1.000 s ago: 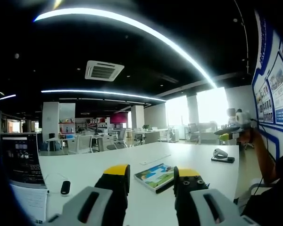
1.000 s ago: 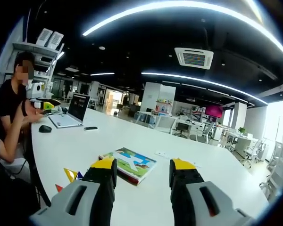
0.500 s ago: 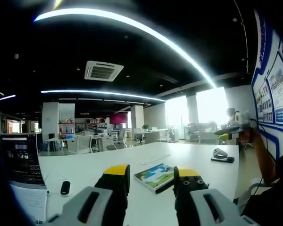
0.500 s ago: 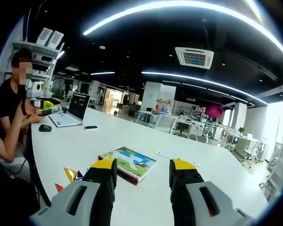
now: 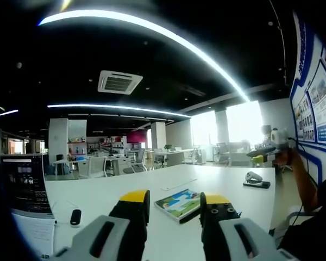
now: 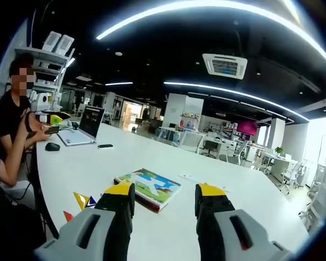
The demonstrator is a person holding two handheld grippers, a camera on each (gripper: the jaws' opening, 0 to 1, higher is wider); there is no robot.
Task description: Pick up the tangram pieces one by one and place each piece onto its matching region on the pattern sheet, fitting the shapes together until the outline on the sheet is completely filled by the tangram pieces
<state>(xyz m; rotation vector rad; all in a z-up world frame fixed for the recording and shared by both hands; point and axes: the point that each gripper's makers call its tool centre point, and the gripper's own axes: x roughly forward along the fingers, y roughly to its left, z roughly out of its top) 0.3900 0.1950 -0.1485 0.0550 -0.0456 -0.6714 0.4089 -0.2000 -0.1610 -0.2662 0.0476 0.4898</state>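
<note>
On the white tabletop [image 6: 70, 168], the pattern book [image 6: 149, 188] lies flat, long axis running between my open, empty right jaws; tangram pieces [image 6: 82, 201] sit just left of it. Left jaws open too.

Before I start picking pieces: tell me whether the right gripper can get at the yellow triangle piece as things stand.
Probably yes. The right gripper is open and holds nothing, and the yellow triangle piece lies on bare white table off its left jaw, with nothing between them. It would have to swing left and drop down.
</note>
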